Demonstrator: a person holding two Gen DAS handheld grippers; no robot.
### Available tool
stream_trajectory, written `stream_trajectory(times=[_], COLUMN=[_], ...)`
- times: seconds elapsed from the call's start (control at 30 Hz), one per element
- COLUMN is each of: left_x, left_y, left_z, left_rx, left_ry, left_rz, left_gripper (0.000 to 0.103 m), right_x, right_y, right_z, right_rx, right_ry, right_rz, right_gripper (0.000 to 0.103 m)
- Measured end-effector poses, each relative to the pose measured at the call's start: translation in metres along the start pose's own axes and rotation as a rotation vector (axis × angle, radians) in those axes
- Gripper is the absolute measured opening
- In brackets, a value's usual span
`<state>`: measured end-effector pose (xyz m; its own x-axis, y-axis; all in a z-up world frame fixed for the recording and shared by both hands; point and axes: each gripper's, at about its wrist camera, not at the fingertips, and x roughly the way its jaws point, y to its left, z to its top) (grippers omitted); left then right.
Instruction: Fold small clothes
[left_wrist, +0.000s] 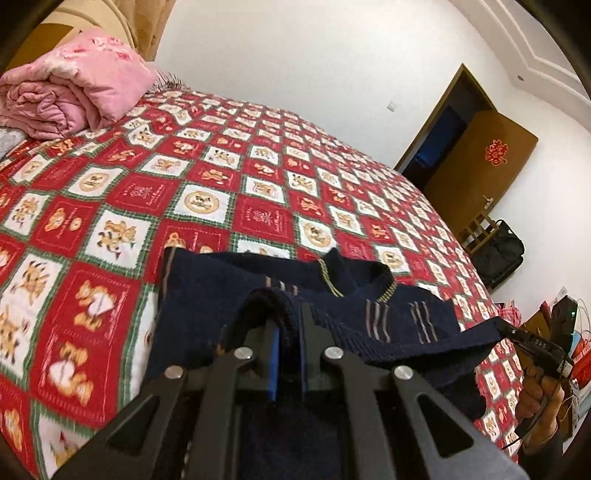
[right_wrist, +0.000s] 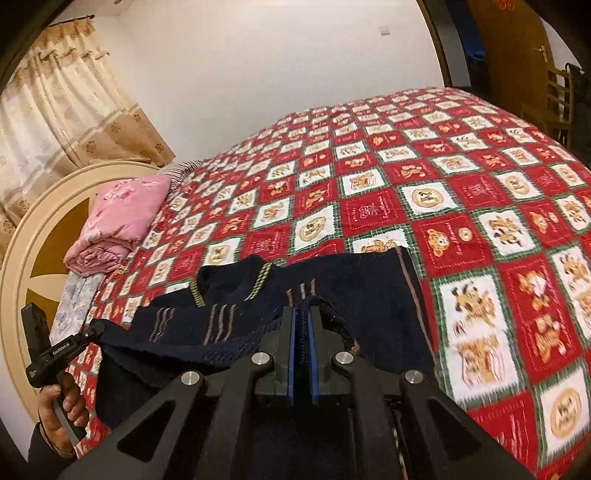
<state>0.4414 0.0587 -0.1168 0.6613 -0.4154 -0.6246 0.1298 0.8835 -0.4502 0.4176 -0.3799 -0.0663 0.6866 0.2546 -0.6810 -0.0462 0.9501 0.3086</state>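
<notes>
A dark navy knit sweater (left_wrist: 207, 295) with a yellow-striped collar (left_wrist: 328, 280) and brown stripes lies on the red and white checked bedspread (left_wrist: 207, 166). My left gripper (left_wrist: 291, 321) is shut on a ribbed edge of the sweater, lifted over the rest of it. At the far right of that view, the right gripper (left_wrist: 504, 328) pinches the same edge, with a hand (left_wrist: 539, 398) on its handle. In the right wrist view my right gripper (right_wrist: 301, 314) is shut on the ribbed edge of the sweater (right_wrist: 369, 288). The left gripper (right_wrist: 98, 326) holds the edge at the left, gripped by a hand (right_wrist: 61, 406).
A folded pink quilt (left_wrist: 74, 92) (right_wrist: 122, 221) sits at the head of the bed by the round cream headboard (right_wrist: 33, 258). A brown door (left_wrist: 480, 162), a wooden chair and a black bag (left_wrist: 498, 258) stand beyond the bed's far side. Curtains (right_wrist: 55, 110) hang behind the headboard.
</notes>
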Motion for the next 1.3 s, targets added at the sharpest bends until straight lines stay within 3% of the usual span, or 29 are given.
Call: stream_trajectory(times=[0.4,0.5,0.6,0.63,0.7,0.73,0.77,0.8,0.83,0.93,1.0,1.07,1.13,1.2,1.3], left_x=[0.076,0.085,0.077,0.072,0.055,0.047,0.037,0.029,0.024,0.014,0.015,0.019,0.023,0.028,0.030], left_y=[0.019,0.023,0.023,0.021,0.018,0.018,0.020,0.023,0.027,0.036,0.037,0.036,0.034,0.035,0.041], left_z=[0.017,0.017,0.018,0.018,0.017,0.016,0.015,0.015,0.017,0.016,0.007,-0.004,-0.016,-0.023,-0.027], left_rx=[-0.052,-0.068,-0.063,-0.046,0.001,0.018,0.023,0.024,0.021,-0.010,-0.011,0.006,0.035,0.047,0.019], left_ry=[0.099,0.120,0.116,0.110,0.073,0.048,0.019,-0.003,-0.010,-0.028,0.007,0.033,0.046,0.060,0.082], left_rz=[0.057,0.071,0.049,0.049,0.089,0.113,0.126,0.125,0.131,0.167,0.187,0.202,0.230,0.253,0.256], left_gripper=[0.009,0.014,0.016,0.022,0.050,0.071,0.084,0.086,0.087,0.087,0.087,0.087,0.087,0.087,0.087], right_x=[0.104,0.115,0.110,0.104,0.094,0.090,0.089,0.088,0.086,0.089,0.101,0.119,0.135,0.140,0.130], right_y=[-0.030,-0.050,-0.073,-0.075,-0.073,-0.071,-0.067,-0.065,-0.061,-0.042,-0.030,-0.014,-0.003,0.003,0.000], right_z=[0.034,0.042,0.044,0.042,0.034,0.030,0.027,0.025,0.023,0.021,0.020,0.018,0.015,0.017,0.031], right_rx=[0.014,0.058,0.148,0.148,0.117,0.106,0.099,0.095,0.092,0.033,-0.008,-0.077,-0.156,-0.184,-0.168], right_ry=[0.113,0.065,0.039,0.033,0.035,0.042,0.054,0.067,0.068,0.054,0.084,0.134,0.169,0.168,0.105], right_rz=[-0.094,-0.198,-0.184,-0.175,-0.144,-0.120,-0.098,-0.067,-0.041,-0.048,-0.048,-0.082,-0.181,-0.221,-0.294], right_gripper=[0.005,0.006,0.006,0.006,0.008,0.023,0.038,0.065,0.069,0.069,0.067,0.056,0.016,0.008,0.007])
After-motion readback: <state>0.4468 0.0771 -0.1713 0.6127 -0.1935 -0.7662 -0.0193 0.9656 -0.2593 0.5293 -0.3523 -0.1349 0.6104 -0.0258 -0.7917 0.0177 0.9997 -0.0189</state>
